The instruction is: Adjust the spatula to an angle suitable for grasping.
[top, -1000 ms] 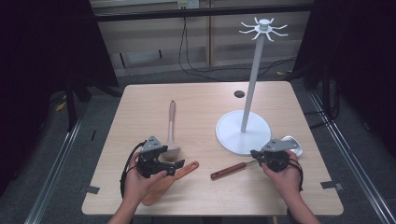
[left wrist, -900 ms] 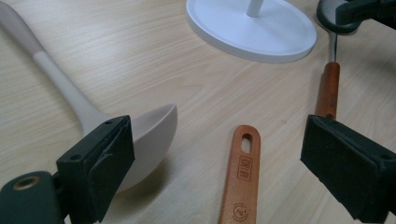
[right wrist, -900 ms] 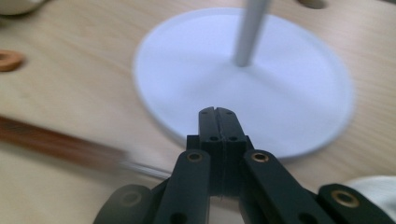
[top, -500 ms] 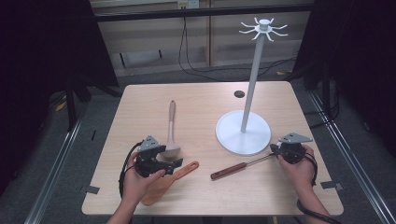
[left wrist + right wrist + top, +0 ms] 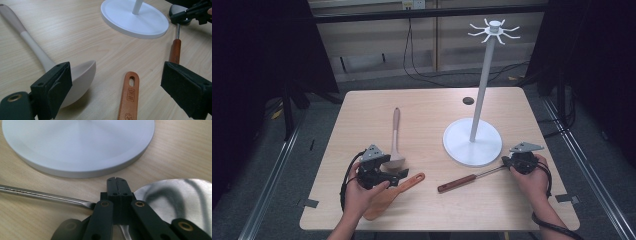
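Right claw (image 5: 508,162) has shifted outward toward the desk's right edge since a second ago, and the metal spatula (image 5: 472,177) has gone with it: the red-brown handle now lies farther right and the shaft runs along the front rim of the white stand base (image 5: 472,142). Half a second ago it was already almost here. Left claw (image 5: 398,174) has not moved; wooden spatula (image 5: 393,194) and beige ladle (image 5: 395,137) lie as before.

Right claw's state: jaws pressed together, pinching the metal spatula at the neck where the shaft meets the blade (clear in the right gripper view, blade (image 5: 175,197) shiny to the right of the jaws, shaft (image 5: 42,194) running off left). The spatula lies low on the desk (image 5: 432,110), blade end just beside the stand base, apart from it.

Left claw: spread wide, nothing between the pads. In the left gripper view the wooden spatula's handle end (image 5: 130,95) sits between the jaws without touching, and the ladle bowl (image 5: 80,82) is just behind the left-hand pad.

Room: the right hand (image 5: 532,175) sits near the right edge with little desk left on that side. The front strip between the two hands is bare. The far half of the desk is open apart from the ladle handle and a small dark disc (image 5: 468,101) near the back edge. The stand pole (image 5: 479,85) rises upright from the base, hooks at the top well above everything.
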